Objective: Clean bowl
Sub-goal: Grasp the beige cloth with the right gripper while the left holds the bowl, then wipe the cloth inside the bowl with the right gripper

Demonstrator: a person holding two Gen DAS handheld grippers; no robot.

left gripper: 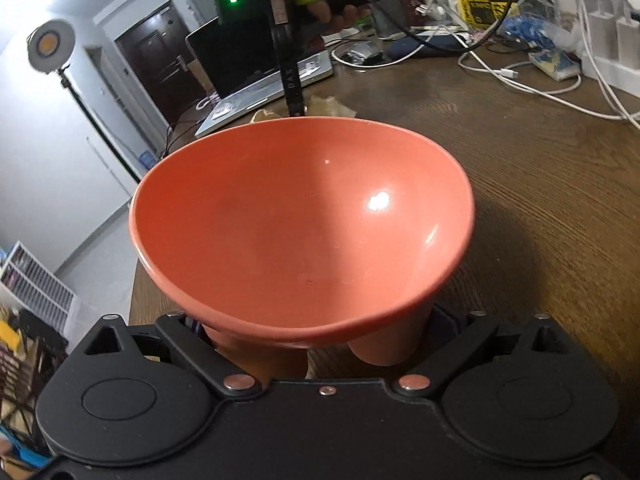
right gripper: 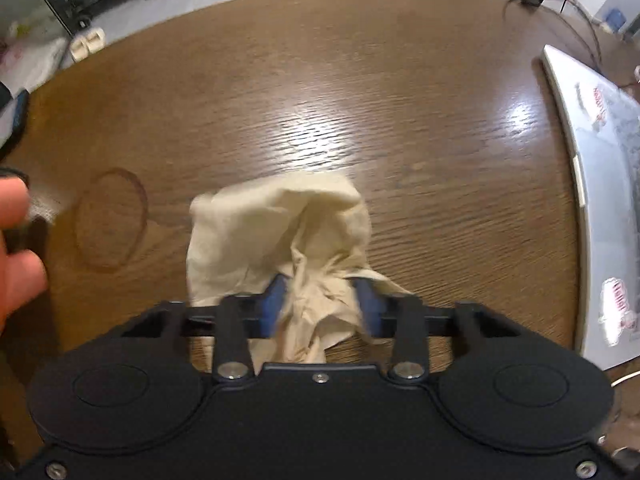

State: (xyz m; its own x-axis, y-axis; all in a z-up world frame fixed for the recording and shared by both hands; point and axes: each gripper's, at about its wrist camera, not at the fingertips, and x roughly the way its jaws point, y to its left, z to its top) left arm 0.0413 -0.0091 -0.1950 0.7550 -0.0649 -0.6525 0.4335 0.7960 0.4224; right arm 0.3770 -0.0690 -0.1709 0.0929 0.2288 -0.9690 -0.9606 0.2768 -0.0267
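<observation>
The left gripper (left gripper: 308, 344) holds the orange bowl (left gripper: 304, 220) by its foot. Its fingers stand wide apart, one on each side of the foot, and the foot is between them; the pads themselves are hidden under the bowl's rim. The bowl is tilted, with its opening turned toward the camera, and it looks raised over the wooden desk (left gripper: 540, 200). Its inside is smooth and shiny, with one bright spot of light.

The right gripper (right gripper: 320, 300) points down at the desk and its blue fingers (right gripper: 274, 300) are closed on a beige cloth (right gripper: 280, 224). The cloth is bunched between the fingers; its free part spreads forward and lies on the desk. This view is a little blurred. A dark ring mark (right gripper: 110, 218) is on the wood to the left of the cloth, and part of a hand (right gripper: 16, 240) shows at the left edge.

A silver laptop (left gripper: 256, 92) stands open on the desk beyond the bowl, and white cables (left gripper: 520, 84) lie farther right.
</observation>
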